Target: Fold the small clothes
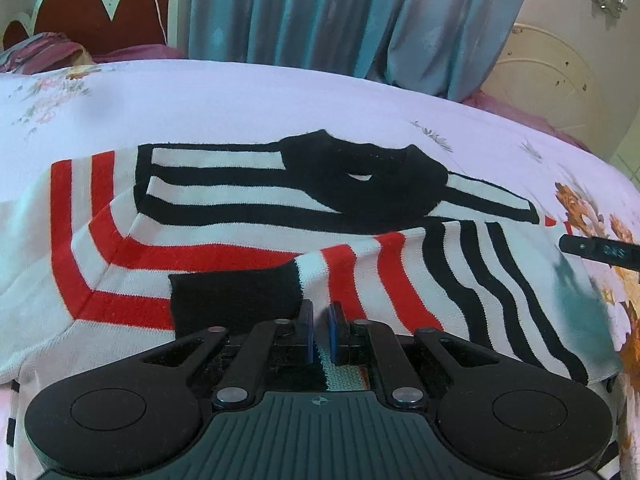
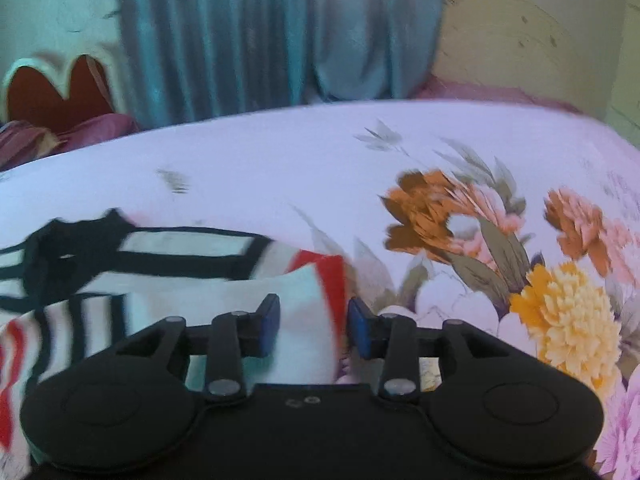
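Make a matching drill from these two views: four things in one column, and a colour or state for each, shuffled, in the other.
Things:
1. left gripper
2. right gripper
3. curtain
4. headboard

States:
A. blue-grey, hanging behind the bed
B. jaws apart, with sweater cloth between them
C. red-brown with a pale scalloped edge
D. shut on a sweater fold

Pairs: 1-D, 2-B, 3-A, 4-C

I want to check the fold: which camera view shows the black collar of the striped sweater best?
The left wrist view: the black collar lies sharp, whole and central there. The right wrist view shows it only blurred, at the left edge.
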`<state>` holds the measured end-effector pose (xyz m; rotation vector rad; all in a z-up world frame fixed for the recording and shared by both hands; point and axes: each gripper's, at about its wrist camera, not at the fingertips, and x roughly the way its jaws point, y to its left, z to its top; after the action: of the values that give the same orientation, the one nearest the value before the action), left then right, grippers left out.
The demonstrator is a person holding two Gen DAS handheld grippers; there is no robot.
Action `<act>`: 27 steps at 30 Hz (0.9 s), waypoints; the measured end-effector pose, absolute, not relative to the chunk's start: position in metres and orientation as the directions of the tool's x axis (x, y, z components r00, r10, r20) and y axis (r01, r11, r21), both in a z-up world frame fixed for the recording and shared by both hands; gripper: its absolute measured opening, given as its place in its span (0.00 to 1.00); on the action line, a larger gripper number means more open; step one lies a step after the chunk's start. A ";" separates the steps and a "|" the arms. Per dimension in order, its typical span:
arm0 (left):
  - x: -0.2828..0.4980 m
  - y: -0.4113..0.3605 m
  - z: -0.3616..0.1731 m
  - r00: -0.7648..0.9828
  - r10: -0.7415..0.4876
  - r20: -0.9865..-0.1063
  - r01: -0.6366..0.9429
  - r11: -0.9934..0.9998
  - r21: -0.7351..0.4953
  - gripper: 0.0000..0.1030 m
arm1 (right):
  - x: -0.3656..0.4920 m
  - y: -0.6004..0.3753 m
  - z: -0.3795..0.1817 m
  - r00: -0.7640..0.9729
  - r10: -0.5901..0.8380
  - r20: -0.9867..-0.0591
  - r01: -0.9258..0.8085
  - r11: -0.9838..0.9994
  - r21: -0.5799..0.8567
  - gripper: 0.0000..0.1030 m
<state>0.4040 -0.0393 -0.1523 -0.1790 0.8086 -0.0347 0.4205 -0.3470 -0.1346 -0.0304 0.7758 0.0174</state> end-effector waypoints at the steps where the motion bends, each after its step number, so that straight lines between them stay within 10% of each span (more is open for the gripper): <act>1: 0.403 -0.040 -0.152 0.691 -0.097 -0.717 -0.037 0.985 -0.169 0.07 | 0.413 -0.341 -0.131 0.723 0.018 -0.691 -0.055 0.998 -0.032 0.35; 27: 0.385 -0.040 -0.139 0.680 -0.017 -0.733 -0.073 0.993 -0.091 0.07 | 0.322 -0.290 -0.141 0.679 0.087 -0.729 -0.217 0.972 -0.086 0.36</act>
<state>0.3850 -0.0400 -0.1393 -0.1158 0.8231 0.0311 0.3217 -0.2898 -0.1413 -0.1712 0.8081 0.1716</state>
